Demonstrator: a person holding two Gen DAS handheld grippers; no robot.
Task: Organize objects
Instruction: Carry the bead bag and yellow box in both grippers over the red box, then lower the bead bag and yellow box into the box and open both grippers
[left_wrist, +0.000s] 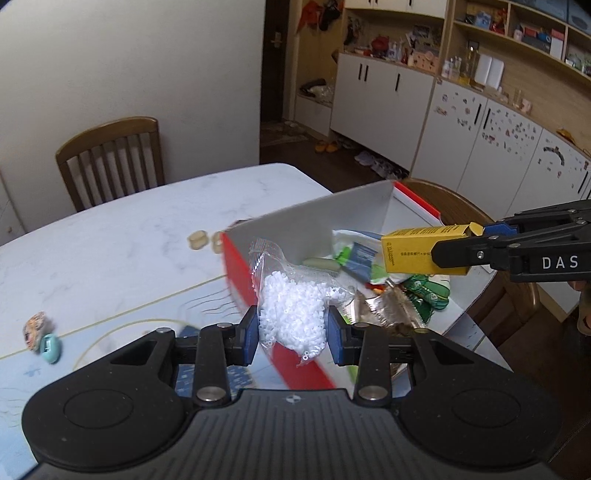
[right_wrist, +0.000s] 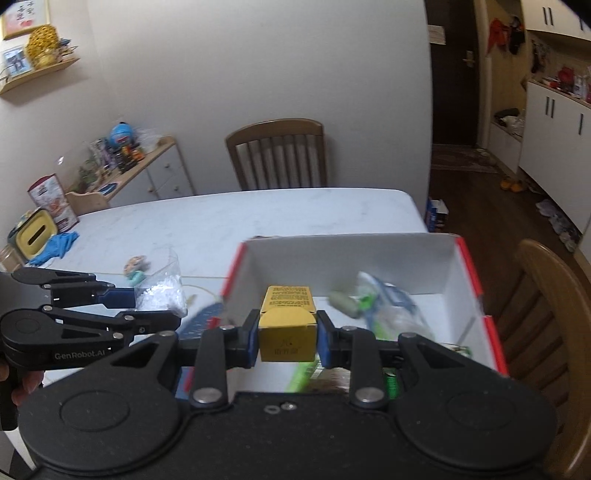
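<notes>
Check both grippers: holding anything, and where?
Left gripper pinches the bead bag across its lower, bead-filled part. Right gripper clamps the yellow box by its near end.

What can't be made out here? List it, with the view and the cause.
- Print on the yellow box: too small, both views.
- Items in the red-and-white box: motion-blurred in the right wrist view, overlapped by the bag of white beads in the left.
- Small trinkets on the table: blurred.

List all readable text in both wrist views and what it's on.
"DAS": side of the right gripper, cut off by the frame edge.
"GenRobot.AI": side of the left gripper.
Yellow box: rows of small black print, too small and blurred to read.
Packets in the red and white box: print blurred, unreadable.
</notes>
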